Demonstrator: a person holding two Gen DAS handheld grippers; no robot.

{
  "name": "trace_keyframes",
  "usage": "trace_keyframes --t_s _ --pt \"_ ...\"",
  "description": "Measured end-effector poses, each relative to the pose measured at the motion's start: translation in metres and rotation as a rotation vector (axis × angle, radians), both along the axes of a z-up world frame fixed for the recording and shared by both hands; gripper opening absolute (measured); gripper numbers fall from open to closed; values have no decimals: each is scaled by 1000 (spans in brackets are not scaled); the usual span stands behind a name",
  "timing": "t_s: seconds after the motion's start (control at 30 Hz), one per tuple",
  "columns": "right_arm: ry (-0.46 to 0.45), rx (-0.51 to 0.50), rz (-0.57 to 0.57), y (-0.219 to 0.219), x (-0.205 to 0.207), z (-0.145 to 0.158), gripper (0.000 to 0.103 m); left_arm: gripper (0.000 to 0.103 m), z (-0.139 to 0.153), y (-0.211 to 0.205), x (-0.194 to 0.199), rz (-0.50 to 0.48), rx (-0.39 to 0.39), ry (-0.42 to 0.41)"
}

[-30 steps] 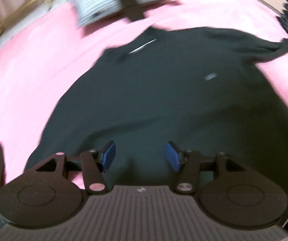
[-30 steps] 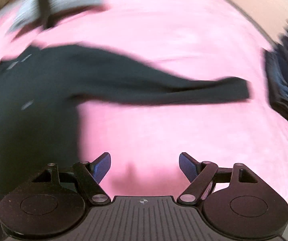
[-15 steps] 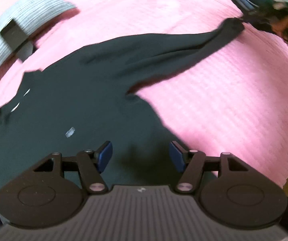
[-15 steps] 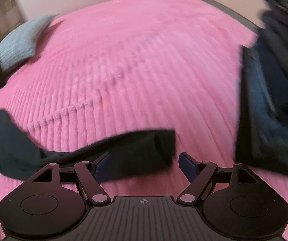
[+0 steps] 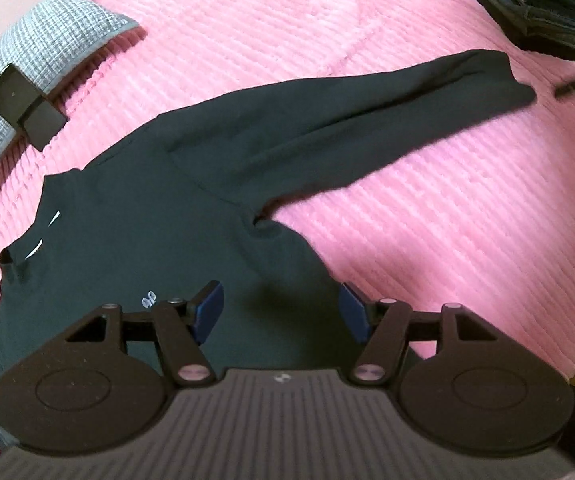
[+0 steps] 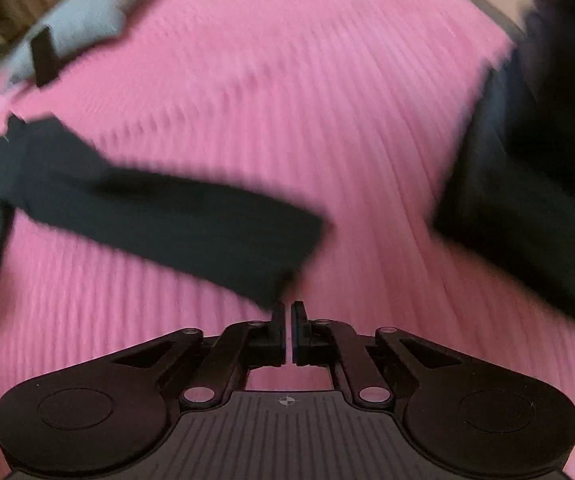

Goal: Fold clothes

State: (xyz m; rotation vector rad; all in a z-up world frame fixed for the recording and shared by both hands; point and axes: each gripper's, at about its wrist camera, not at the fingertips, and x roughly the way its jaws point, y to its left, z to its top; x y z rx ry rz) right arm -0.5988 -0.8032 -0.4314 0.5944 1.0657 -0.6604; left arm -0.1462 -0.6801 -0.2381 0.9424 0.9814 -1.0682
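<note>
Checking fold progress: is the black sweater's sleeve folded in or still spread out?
Spread out: the sleeve extends straight from the sweater across the pink blanket.

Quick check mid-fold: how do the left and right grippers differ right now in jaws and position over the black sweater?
The left gripper has its jaws spread wide; the right gripper has its jaws nearly together. The left hangs over the body of the black sweater near the armpit; the right sits at the sleeve cuff, though blur hides whether fabric is pinched. Both have blue pads and face the pink bedspread.
</note>
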Motion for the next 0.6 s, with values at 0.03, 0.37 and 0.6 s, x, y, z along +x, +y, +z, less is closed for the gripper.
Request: trace_keyframes --t_s 0.03,0.37,0.6 --pt "5 12 -32 4 -7 -2 2 60 -1 -3 0 -6 -2 2" --pt "-147 -24 -19 -16 38 -4 89 63 -11 -6 -21 -53 11 21" --pt "-49 140 -124 -40 61 -33 0 63 -12 5 -27 -20 41 17"
